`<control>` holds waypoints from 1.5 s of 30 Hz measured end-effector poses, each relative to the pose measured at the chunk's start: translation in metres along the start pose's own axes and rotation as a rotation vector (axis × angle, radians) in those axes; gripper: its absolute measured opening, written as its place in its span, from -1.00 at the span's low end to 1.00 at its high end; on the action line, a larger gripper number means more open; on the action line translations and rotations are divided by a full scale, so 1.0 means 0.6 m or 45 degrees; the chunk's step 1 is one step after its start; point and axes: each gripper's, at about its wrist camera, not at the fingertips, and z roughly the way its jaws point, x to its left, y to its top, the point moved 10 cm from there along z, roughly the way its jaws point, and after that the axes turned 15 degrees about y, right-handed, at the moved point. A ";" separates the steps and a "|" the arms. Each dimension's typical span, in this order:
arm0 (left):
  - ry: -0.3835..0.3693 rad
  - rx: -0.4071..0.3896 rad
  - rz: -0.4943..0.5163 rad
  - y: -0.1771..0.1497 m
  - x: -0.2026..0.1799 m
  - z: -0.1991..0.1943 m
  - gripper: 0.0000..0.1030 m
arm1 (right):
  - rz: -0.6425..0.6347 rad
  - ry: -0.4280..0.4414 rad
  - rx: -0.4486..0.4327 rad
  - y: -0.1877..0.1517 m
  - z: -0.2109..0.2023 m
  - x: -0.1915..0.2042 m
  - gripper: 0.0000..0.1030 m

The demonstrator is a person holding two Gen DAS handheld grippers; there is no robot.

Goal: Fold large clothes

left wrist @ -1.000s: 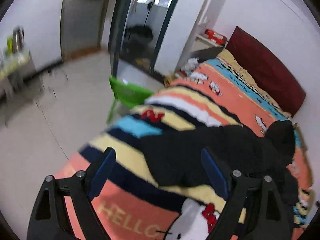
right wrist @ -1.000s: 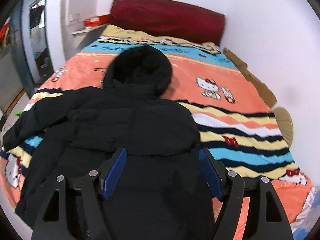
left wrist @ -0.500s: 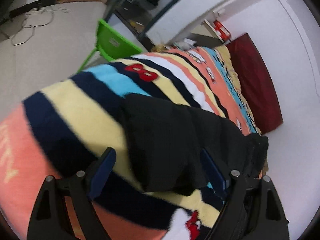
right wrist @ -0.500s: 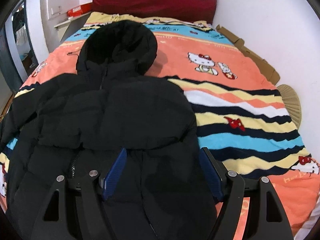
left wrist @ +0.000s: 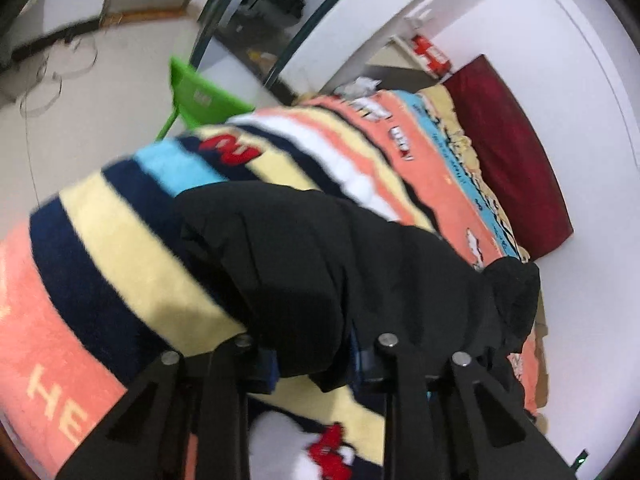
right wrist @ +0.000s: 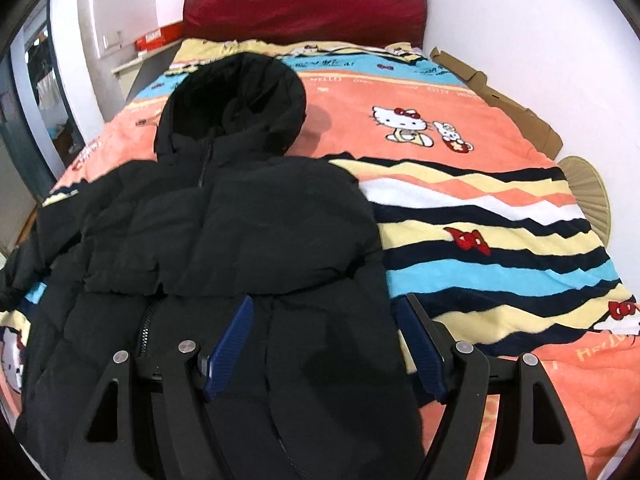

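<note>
A black hooded puffer jacket [right wrist: 240,220] lies front up on a striped cartoon blanket [right wrist: 480,220], hood [right wrist: 236,100] toward the headboard. In the left wrist view its sleeve [left wrist: 280,260] stretches across the blanket [left wrist: 120,240] toward the bed's edge. My left gripper [left wrist: 314,364] is at the sleeve's end; its jaws are closing, and the black fabric is pinched between the blue pads. My right gripper [right wrist: 324,344] hangs open low over the jacket's lower right part, with fabric beneath both fingers and nothing gripped.
A dark red headboard [right wrist: 304,12] stands against the white wall. Flattened cardboard [right wrist: 500,100] and a straw fan [right wrist: 592,200] sit along the bed's right side. A green plastic chair [left wrist: 200,96] stands on the floor by the bed's left side, near a doorway.
My left gripper dropped onto the sleeve's end and its wide-open jaws came together around the fabric. My right gripper sank closer to the jacket and stayed open.
</note>
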 end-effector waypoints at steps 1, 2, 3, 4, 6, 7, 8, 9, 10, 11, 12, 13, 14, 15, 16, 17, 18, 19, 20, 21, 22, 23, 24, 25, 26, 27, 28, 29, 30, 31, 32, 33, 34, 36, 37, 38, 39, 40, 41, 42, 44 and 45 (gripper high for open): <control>0.004 -0.033 0.037 0.005 -0.020 -0.019 -0.56 | 0.001 0.003 -0.014 0.001 -0.009 -0.005 0.43; 0.004 -0.058 0.068 0.009 -0.038 -0.034 -0.57 | 0.003 0.006 -0.025 0.002 -0.016 -0.010 0.43; 0.001 -0.087 0.106 0.012 -0.063 -0.055 -0.57 | 0.004 0.011 -0.037 0.002 -0.025 -0.016 0.43; -0.003 -0.109 0.138 0.015 -0.085 -0.070 -0.58 | 0.007 0.014 -0.048 0.003 -0.032 -0.022 0.43; -0.019 -0.144 0.192 0.015 -0.129 -0.101 -0.60 | 0.025 0.027 -0.074 0.002 -0.048 -0.038 0.43; -0.030 -0.162 0.222 0.014 -0.156 -0.120 -0.60 | 0.040 0.037 -0.087 0.001 -0.057 -0.048 0.43; -0.039 -0.178 0.246 0.012 -0.179 -0.135 -0.61 | 0.055 0.042 -0.098 -0.001 -0.064 -0.058 0.43; -0.046 -0.191 0.267 0.009 -0.200 -0.148 -0.62 | 0.068 0.042 -0.106 -0.003 -0.070 -0.067 0.43; -0.056 -0.207 0.291 0.005 -0.225 -0.163 -0.63 | 0.081 0.039 -0.115 -0.006 -0.076 -0.079 0.43; -0.069 -0.219 0.317 0.001 -0.252 -0.177 -0.63 | 0.092 0.040 -0.124 -0.008 -0.082 -0.090 0.43; -0.085 -0.232 0.353 -0.007 -0.283 -0.194 -0.64 | 0.098 0.042 -0.129 -0.010 -0.086 -0.097 0.43; -0.095 -0.242 0.383 -0.013 -0.309 -0.203 -0.64 | 0.104 0.039 -0.135 -0.012 -0.090 -0.107 0.43; -0.107 -0.249 0.417 -0.021 -0.335 -0.215 -0.64 | 0.107 0.031 -0.141 -0.014 -0.094 -0.116 0.43; -0.120 -0.257 0.452 -0.031 -0.364 -0.227 -0.65 | 0.105 0.018 -0.146 -0.016 -0.098 -0.127 0.43; -0.135 -0.263 0.488 -0.041 -0.394 -0.238 -0.65 | 0.101 0.010 -0.149 -0.017 -0.102 -0.134 0.43; -0.149 -0.268 0.524 -0.054 -0.426 -0.248 -0.65 | 0.097 0.005 -0.153 -0.019 -0.105 -0.143 0.43; -0.161 -0.271 0.558 -0.067 -0.452 -0.256 -0.65 | 0.097 0.002 -0.155 -0.020 -0.107 -0.149 0.43; -0.177 -0.273 0.605 -0.088 -0.489 -0.265 -0.65 | 0.098 0.000 -0.159 -0.021 -0.109 -0.156 0.43; -0.187 -0.271 0.635 -0.104 -0.513 -0.269 -0.65 | 0.102 -0.002 -0.168 -0.022 -0.113 -0.163 0.43; -0.197 -0.268 0.667 -0.123 -0.537 -0.271 -0.65 | 0.107 -0.003 -0.176 -0.024 -0.117 -0.170 0.43; -0.205 -0.264 0.705 -0.146 -0.566 -0.273 -0.65 | 0.113 -0.004 -0.185 -0.026 -0.121 -0.177 0.43; -0.212 -0.257 0.741 -0.170 -0.593 -0.272 -0.65 | 0.123 -0.001 -0.193 -0.027 -0.124 -0.184 0.43; -0.224 -0.244 0.781 -0.198 -0.622 -0.268 -0.65 | 0.136 0.003 -0.202 -0.029 -0.127 -0.191 0.43; -0.231 -0.234 0.807 -0.220 -0.643 -0.264 -0.65 | 0.151 0.003 -0.208 -0.032 -0.129 -0.200 0.43; -0.239 -0.221 0.840 -0.247 -0.666 -0.259 -0.65 | 0.169 -0.001 -0.214 -0.035 -0.131 -0.210 0.43; -0.244 -0.208 0.873 -0.274 -0.687 -0.251 -0.65 | 0.182 -0.002 -0.217 -0.036 -0.132 -0.217 0.43; -0.247 -0.192 0.911 -0.308 -0.711 -0.243 -0.65 | 0.197 -0.001 -0.220 -0.038 -0.132 -0.223 0.43; -0.249 -0.177 0.941 -0.332 -0.728 -0.233 -0.65 | 0.211 0.000 -0.224 -0.040 -0.133 -0.230 0.43; -0.249 -0.162 0.970 -0.357 -0.745 -0.222 -0.65 | 0.224 0.003 -0.226 -0.042 -0.132 -0.236 0.43; -0.244 -0.143 1.004 -0.388 -0.762 -0.206 -0.65 | 0.234 0.005 -0.227 -0.045 -0.132 -0.243 0.43; -0.239 -0.122 1.030 -0.411 -0.773 -0.190 -0.65 | 0.240 0.005 -0.226 -0.048 -0.130 -0.248 0.43; -0.230 -0.095 1.064 -0.442 -0.789 -0.171 -0.65 | 0.245 0.003 -0.224 -0.051 -0.128 -0.252 0.43; -0.219 -0.080 1.086 -0.466 -0.797 -0.157 -0.65 | 0.249 0.001 -0.221 -0.054 -0.125 -0.255 0.43; -0.183 -0.036 1.140 -0.518 -0.817 -0.113 -0.65 | 0.252 0.005 -0.213 -0.061 -0.117 -0.260 0.43; -0.167 -0.024 1.162 -0.535 -0.818 -0.096 -0.65 | 0.250 0.005 -0.203 -0.066 -0.112 -0.262 0.43; -0.143 -0.013 1.188 -0.553 -0.821 -0.077 -0.65 | 0.250 0.005 -0.197 -0.068 -0.109 -0.264 0.43; -0.112 -0.003 1.214 -0.575 -0.826 -0.056 -0.63 | 0.252 0.007 -0.189 -0.072 -0.104 -0.267 0.43; -0.094 0.007 1.231 -0.592 -0.828 -0.038 -0.59 | 0.257 0.008 -0.183 -0.076 -0.100 -0.269 0.43; -0.082 0.019 1.245 -0.603 -0.826 -0.025 -0.58 | 0.264 0.007 -0.175 -0.080 -0.094 -0.273 0.44; -0.063 0.030 1.265 -0.619 -0.826 -0.009 -0.51 | 0.270 0.006 -0.168 -0.083 -0.090 -0.276 0.44; -0.056 0.034 1.292 -0.636 -0.824 0.007 -0.37 | 0.279 0.003 -0.150 -0.090 -0.080 -0.278 0.44; -0.064 0.030 1.305 -0.643 -0.823 0.009 -0.21 | 0.281 0.001 -0.142 -0.094 -0.075 -0.278 0.44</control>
